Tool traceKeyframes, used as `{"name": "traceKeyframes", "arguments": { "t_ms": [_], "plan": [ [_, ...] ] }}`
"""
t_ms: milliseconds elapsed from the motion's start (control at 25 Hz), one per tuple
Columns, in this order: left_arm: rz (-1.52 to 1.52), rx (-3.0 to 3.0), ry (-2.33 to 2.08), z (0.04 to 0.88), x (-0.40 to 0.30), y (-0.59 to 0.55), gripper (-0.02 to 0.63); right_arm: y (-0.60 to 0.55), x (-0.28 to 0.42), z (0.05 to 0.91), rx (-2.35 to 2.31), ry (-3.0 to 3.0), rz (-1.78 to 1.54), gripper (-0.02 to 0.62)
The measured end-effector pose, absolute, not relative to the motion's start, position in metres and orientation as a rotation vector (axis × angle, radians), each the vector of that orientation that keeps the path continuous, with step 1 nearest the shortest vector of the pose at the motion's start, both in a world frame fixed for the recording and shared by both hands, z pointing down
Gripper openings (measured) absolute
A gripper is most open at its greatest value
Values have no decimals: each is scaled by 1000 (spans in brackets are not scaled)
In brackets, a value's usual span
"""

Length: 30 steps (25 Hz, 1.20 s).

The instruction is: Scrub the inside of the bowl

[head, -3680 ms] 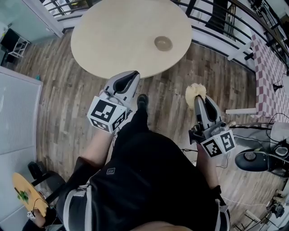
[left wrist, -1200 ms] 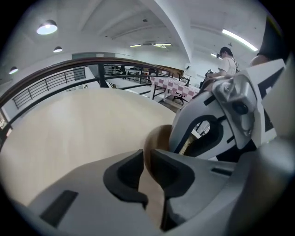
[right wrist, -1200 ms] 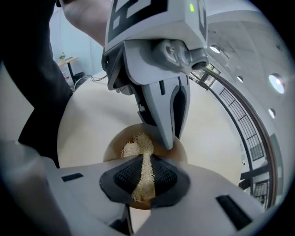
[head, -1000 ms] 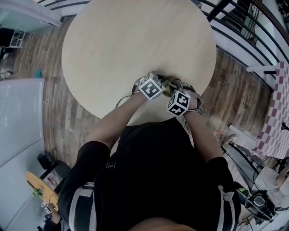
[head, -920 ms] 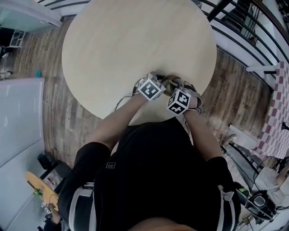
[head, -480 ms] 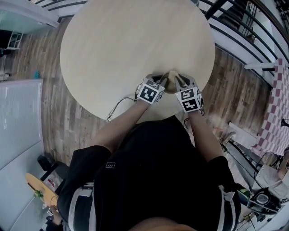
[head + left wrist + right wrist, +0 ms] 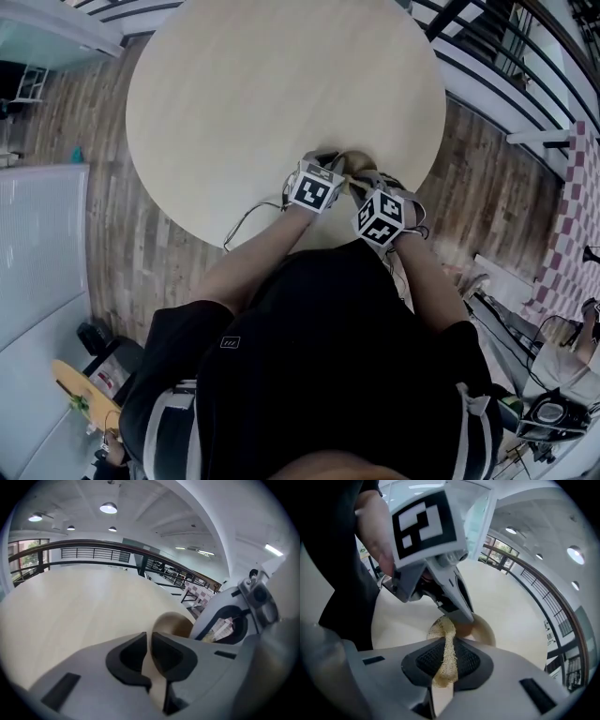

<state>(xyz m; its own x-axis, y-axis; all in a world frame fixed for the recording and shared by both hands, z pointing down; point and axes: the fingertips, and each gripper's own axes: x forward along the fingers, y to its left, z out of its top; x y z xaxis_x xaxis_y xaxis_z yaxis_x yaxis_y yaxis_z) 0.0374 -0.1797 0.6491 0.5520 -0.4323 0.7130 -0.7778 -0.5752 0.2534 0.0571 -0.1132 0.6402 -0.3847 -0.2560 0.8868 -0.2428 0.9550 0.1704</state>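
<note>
1. Round pale table (image 7: 244, 103) carries the work near the person's side of it.
2. Bowl (image 7: 485, 629) sits just beyond both sets of jaws.
3. Left gripper (image 7: 150, 639) has just been closing its jaws. They pinch the bowl's rim, likely to stop it sliding.
4. Right gripper (image 7: 449, 645) has its jaws pressed on the scrubber (image 7: 444, 665). The free end pokes past the tips to the bowl's near side, ready for rubbing.

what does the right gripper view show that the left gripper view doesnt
Only the right gripper view: the scrubber clamped in the right gripper, and a hand. Only the left gripper view: the left gripper from behind, its jaws just closed further on the rim of the bowl. Both: the bowl on the round table.
</note>
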Motion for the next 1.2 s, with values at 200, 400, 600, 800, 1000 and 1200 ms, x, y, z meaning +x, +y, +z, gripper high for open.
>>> {"name": "traceKeyframes", "arguments": {
  "t_ms": [200,400,600,800,1000,1200],
  "plan": [
    [844,2199,-976,659,32,-170,32,-128,52,668,304,-1863,-133,57],
    [803,2151,-950,658,25,-167,49,-155,53,668,418,-1883,-112,57],
    [761,2106,-945,656,23,-161,77,-179,54,660,593,-1953,28,57],
    [731,2044,-994,658,14,-166,81,-196,55,627,873,-2169,379,57],
    [663,1961,-1039,659,6,-175,81,-188,65,597,850,-2261,349,57],
    [653,1966,-1058,658,5,-183,81,-135,47,633,359,-2065,27,57]
  ]
}}
